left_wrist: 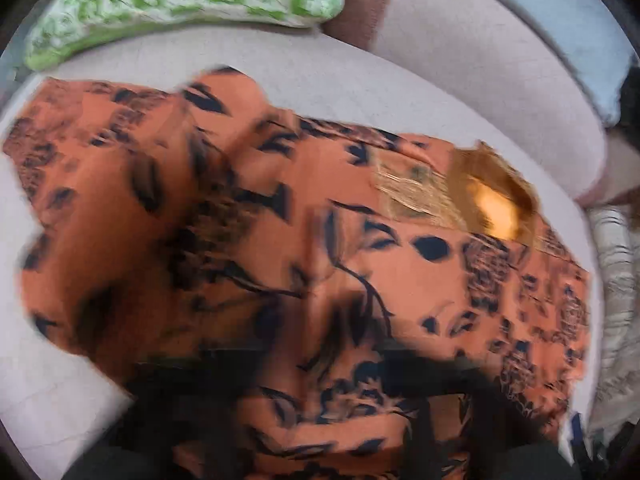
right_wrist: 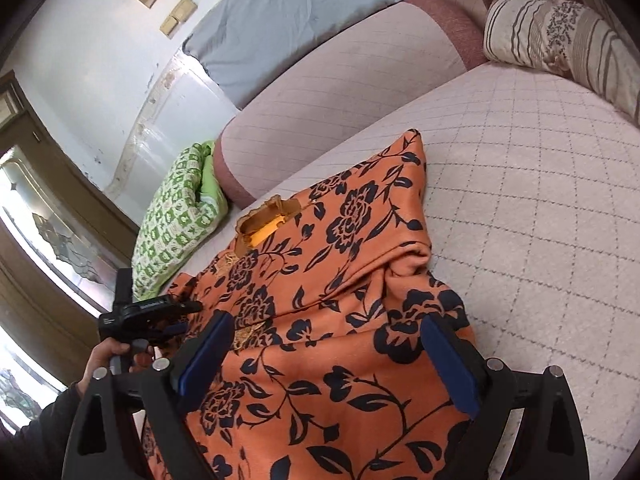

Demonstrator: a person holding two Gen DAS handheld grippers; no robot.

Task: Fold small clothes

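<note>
One green-patterned cushion lies leftmost, beside one orange floral garment spread on the sofa seat. Left tool: state indiscernible, at the garment's left edge. Right tool: fingers spread wide over the garment, gripping nothing; one striped pillow rightmost.

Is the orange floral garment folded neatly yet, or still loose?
Still loose: the orange floral garment lies rumpled on the sofa seat, one part bunched over itself.

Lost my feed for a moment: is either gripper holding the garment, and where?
Right gripper is open over the orange floral garment, holding nothing. Left gripper: cannot tell.
</note>
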